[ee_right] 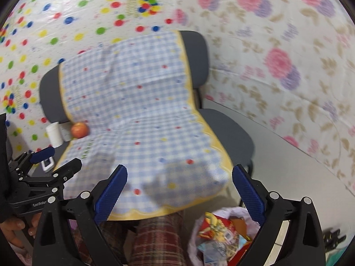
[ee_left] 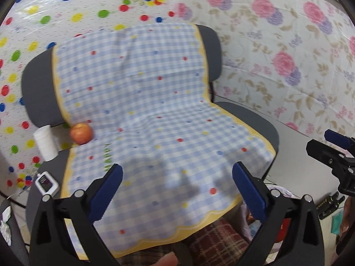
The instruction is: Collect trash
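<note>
Right wrist view: the trash bag (ee_right: 224,232), thin whitish-pink plastic w/ its mouth open, sits on the floor just below and slightly right of the right gripper (ee_right: 179,190). It is stuffed w/ crumpled wrappers (ee_right: 213,226), mostly red and yellow, some pale blue paper lower down. The right gripper's blue pads stand wide apart, nothing between them. Past the fingertips lies the chair (ee_right: 228,130), grey, draped w/ a blue-check cloth (ee_right: 144,115) edged in yellow. At the seat's back corner, up and left of the gripper, an apple (ee_right: 79,130) rests on the cloth edge, a white cup (ee_right: 54,134) just beside it. A plaid trouser leg (ee_right: 155,241) shows between the gripper's arms.

Left wrist view: the left gripper (ee_left: 177,188) is likewise spread wide and empty. Here the bag is almost hidden behind the gripper's right finger; only a sliver of pale plastic (ee_left: 277,188) shows. This view alone gives the small white device (ee_left: 46,184) clearly, on the seat's bare grey edge left of the gripper's left finger, and crumpled white paper (ee_left: 5,223) at the far left edge. The right-wrist view shows that device only partly, behind the other gripper. Each view catches the other gripper at its side edge, jaws apart. Both views are motion-blurred.
</note>
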`<state>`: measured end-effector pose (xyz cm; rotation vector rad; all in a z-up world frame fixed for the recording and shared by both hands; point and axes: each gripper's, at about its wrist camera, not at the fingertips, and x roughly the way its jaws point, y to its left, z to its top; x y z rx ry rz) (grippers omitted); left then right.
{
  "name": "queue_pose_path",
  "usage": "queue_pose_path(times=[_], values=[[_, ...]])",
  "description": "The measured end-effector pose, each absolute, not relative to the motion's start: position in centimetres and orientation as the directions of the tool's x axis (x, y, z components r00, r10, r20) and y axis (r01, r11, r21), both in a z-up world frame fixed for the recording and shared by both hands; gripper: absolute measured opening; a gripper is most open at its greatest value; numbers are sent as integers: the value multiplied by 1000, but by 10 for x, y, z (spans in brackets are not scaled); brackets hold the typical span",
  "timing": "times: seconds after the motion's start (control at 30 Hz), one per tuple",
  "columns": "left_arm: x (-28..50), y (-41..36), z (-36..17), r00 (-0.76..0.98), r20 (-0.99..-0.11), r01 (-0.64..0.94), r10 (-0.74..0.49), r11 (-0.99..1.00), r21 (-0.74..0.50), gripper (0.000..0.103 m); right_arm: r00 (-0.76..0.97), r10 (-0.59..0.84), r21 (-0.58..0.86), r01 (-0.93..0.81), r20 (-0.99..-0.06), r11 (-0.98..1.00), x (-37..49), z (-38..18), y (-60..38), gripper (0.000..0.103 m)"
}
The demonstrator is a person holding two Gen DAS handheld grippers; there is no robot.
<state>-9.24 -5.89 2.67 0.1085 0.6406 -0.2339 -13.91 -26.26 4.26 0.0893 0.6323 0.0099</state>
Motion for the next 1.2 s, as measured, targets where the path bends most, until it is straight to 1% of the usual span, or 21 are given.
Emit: queue_pose_path(times=[0.13,0.4,0.67,1.2], values=[[-96,-33,36,795,-600,157,-85,985,67,96,812,78,84,-36,-579,996,-137,51,-242,95],[-103,8,44,800,-600,58,-2,996,74,96,809,137,75,-114,-572,991,-133,55,-212,95],[-102,26,41,790,-613,20,23,998,63,96,804,155,70,-141,-574,988,-126,54,-199,96],[-98,28,39,786,-618,20,19,998,57,96,793,155,67,-143,-589,987,-121,49,-200,96]])
